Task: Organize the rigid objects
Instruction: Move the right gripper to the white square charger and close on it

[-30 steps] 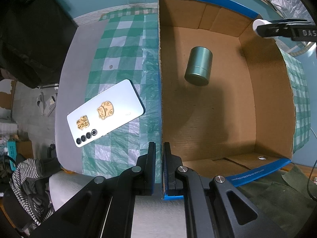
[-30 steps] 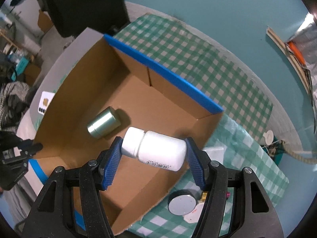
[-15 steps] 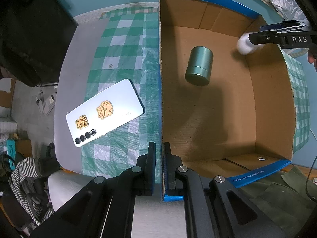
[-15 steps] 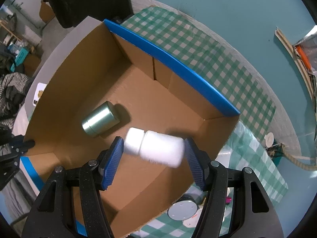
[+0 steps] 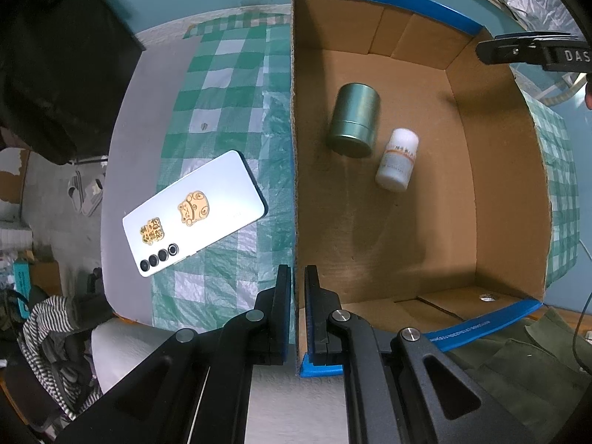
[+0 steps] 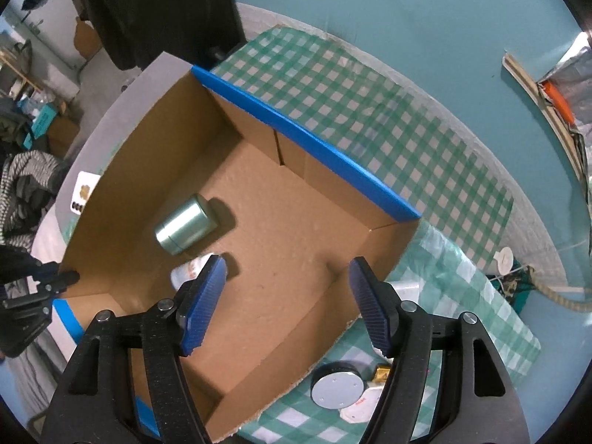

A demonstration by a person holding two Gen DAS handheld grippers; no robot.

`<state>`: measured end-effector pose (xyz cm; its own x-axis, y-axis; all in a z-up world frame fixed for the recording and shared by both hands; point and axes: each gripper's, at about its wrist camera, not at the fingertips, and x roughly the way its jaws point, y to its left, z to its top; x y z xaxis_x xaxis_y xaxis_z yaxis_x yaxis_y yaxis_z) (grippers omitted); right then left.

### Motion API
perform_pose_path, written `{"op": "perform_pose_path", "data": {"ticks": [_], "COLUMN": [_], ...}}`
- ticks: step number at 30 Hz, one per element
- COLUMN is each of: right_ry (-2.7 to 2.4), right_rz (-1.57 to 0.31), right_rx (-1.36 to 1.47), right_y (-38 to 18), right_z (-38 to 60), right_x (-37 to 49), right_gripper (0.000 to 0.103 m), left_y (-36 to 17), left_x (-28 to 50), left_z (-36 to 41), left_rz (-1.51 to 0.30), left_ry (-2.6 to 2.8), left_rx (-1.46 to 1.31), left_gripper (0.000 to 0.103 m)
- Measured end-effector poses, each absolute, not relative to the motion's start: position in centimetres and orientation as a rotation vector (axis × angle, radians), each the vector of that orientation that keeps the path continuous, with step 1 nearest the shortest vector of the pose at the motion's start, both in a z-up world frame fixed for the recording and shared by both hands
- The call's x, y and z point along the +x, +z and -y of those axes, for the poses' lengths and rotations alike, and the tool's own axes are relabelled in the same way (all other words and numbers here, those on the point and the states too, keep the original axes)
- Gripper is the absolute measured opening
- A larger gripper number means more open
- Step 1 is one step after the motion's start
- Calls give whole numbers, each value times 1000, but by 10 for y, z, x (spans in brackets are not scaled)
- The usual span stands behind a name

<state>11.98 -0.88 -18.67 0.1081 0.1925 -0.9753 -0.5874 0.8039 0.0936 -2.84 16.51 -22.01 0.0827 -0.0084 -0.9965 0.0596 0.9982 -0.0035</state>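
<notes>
Gripping the near wall of the open brown cardboard box with blue-taped rims [image 5: 492, 199], my left gripper [image 5: 295, 277] has its two blue-padded fingers pressed together on the wall's edge, one finger outside the box and one inside. My right gripper [image 6: 286, 273] hangs above the box with its ribbed blue fingers spread; they have just been opening wider, and nothing sits between them.

Below the right gripper, on the box floor, lies the small white plastic bottle with an orange-printed label [image 5: 397, 159]. It rests on its side, just beside the dull green metal cylindrical tin [image 5: 354, 120], which also lies on its side. In the right wrist view the bottle [image 6: 187, 273] is partly hidden behind the left-hand finger, and the tin [image 6: 185, 229] lies just beyond it.

Outside the box, on the green-and-white checked tablecloth [image 5: 222, 103], a white smartphone with gold stickers on its back [image 5: 194, 218] lies face down, near the wall that my left gripper clamps. On the opposite side of the box, the right wrist view shows a flat round grey metal disc [image 6: 336, 390] on the cloth with a few small white and gold items I cannot identify touching it.
</notes>
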Motion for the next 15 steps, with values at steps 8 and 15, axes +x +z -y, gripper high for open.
{"op": "perform_pose_path", "data": {"ticks": [8,15], "right_ry": [603,603], "right_rz": [-1326,-1307], "right_rx": [-348,-352], "right_y": [-171,-160], "right_z": [19,37], "right_x": [117,116], "right_gripper": [70,70], "left_y": [-220,-220], "left_x": [-28,-28], "left_z": [-165,-165], "left_rz": [-1485,-1485], "left_ry": [-46,-39], "left_rx": [40,31], "left_gripper": [7,7]}}
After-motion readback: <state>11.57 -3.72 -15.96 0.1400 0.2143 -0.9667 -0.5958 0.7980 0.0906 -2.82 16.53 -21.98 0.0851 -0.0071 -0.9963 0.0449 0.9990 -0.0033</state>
